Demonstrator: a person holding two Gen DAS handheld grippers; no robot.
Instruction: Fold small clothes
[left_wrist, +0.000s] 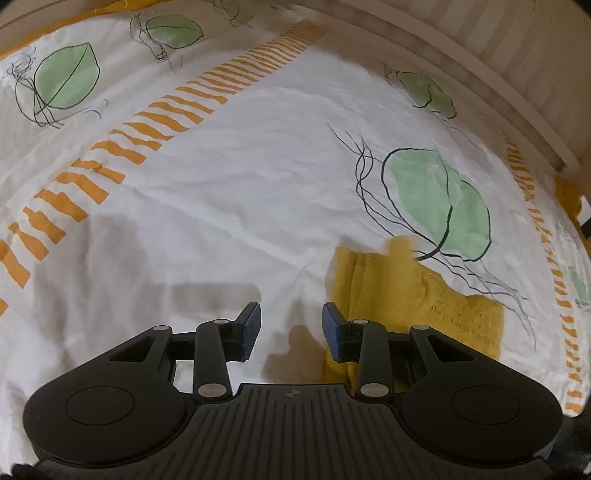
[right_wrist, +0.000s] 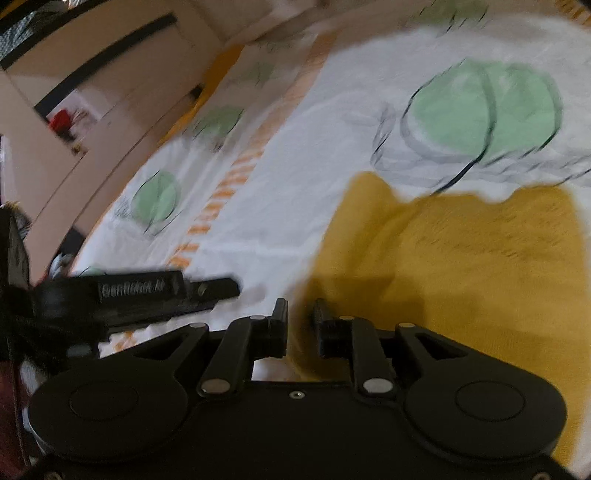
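Left wrist view: mustard-yellow knitted garment (left_wrist: 413, 295) lies on a white leaf-printed bedsheet (left_wrist: 221, 184).
Left gripper (left_wrist: 291, 325) hovers with fingers spread, empty; right gripper (right_wrist: 300, 325), narrowly parted, grips nothing above the garment's edge.

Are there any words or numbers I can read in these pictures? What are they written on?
Raised lettering on the side of the left tool, right wrist view: starts like "Gen", the rest too blurred to read.
Bed sheet: leaves and stripes only, no words.
Yellow garment: no words.
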